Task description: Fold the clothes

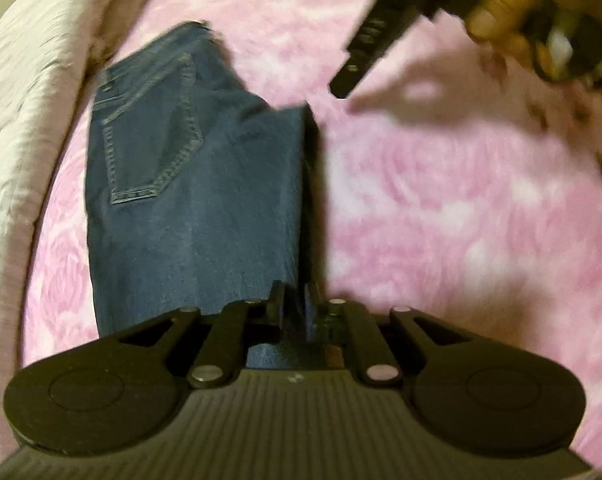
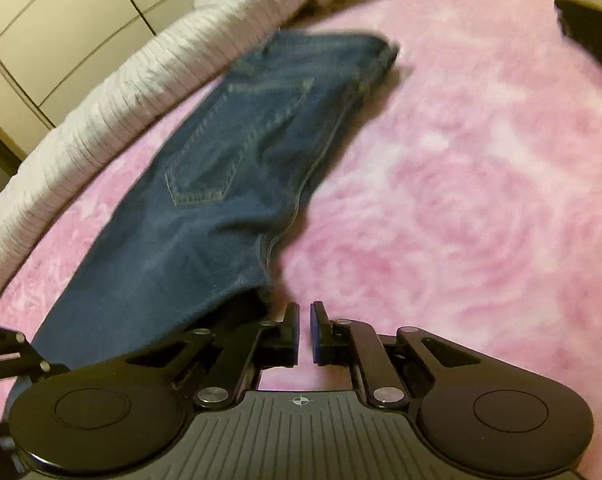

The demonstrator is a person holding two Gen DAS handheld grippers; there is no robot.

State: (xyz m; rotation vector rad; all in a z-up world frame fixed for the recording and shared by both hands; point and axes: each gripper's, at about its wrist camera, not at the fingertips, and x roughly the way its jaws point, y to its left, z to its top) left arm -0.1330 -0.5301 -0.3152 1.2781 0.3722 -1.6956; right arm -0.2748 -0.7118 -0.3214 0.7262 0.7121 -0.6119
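Observation:
Dark blue jeans (image 1: 189, 184) lie folded lengthwise on a pink fuzzy blanket (image 1: 441, 208), back pocket up. My left gripper (image 1: 297, 312) is shut on the near right edge of the denim, and that edge stands raised off the blanket. In the right wrist view the jeans (image 2: 229, 184) stretch from the lower left to the upper middle. My right gripper (image 2: 305, 332) hovers just right of their near edge, fingers almost touching with only blanket showing between them. It also shows as a blurred black bar (image 1: 355, 68) held by a hand (image 1: 497, 20).
A white ribbed quilt (image 1: 21, 100) (image 2: 101, 92) runs along the left side of the blanket, close to the jeans. Pale cabinet doors (image 2: 41, 20) stand beyond it. Open pink blanket (image 2: 461, 200) spreads to the right of the jeans.

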